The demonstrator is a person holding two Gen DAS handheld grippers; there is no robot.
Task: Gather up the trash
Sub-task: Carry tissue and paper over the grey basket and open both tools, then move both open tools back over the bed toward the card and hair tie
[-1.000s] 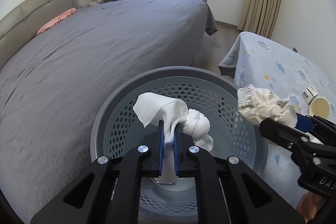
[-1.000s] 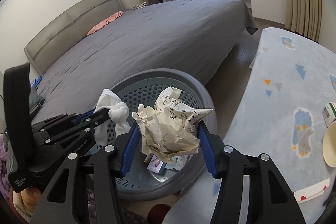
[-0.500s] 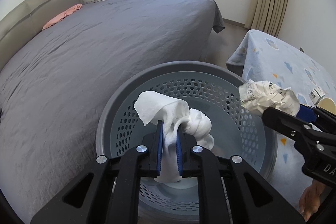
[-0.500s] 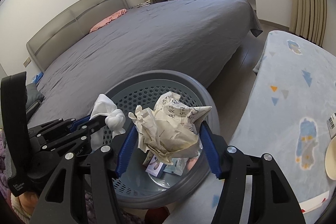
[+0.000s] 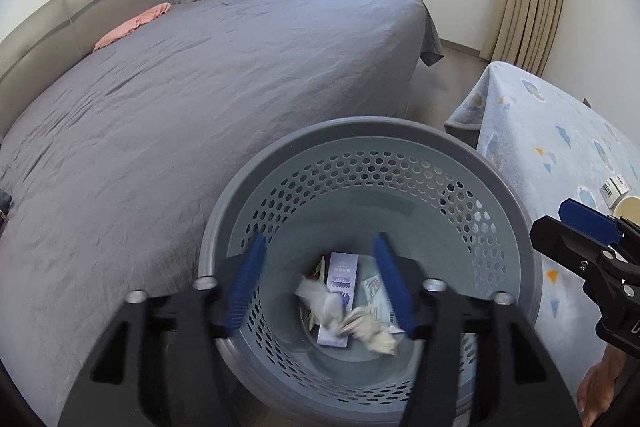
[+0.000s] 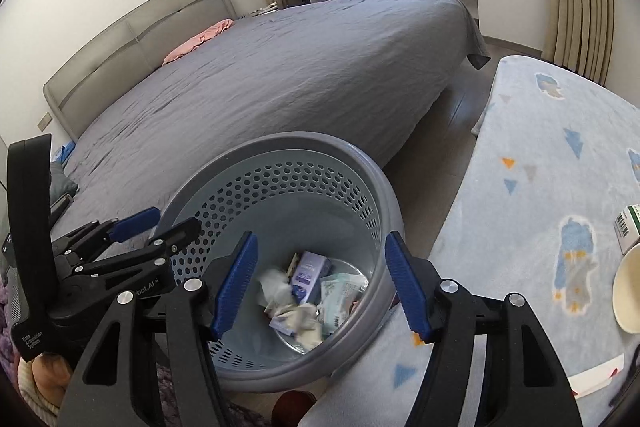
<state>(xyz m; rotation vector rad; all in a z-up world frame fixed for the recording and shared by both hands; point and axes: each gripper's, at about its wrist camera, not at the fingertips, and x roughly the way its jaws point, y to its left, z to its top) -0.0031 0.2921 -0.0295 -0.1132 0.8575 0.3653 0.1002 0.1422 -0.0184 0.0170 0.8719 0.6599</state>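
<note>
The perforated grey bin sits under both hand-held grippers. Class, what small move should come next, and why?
Probably lift the right hand-held gripper clear of the grey bin toward the blue-clothed table. Both sets of jaws have just been opening with nothing between them; the left hand-held gripper is empty too. The white tissue and crumpled paper lie in the bin, while a small box waits on the table.

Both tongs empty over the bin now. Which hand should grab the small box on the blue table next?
Right, probably. The small box and the table lie on the right tongs' side. The left tongs hang open over the bin, bed side, and would have to cross the right.
</note>
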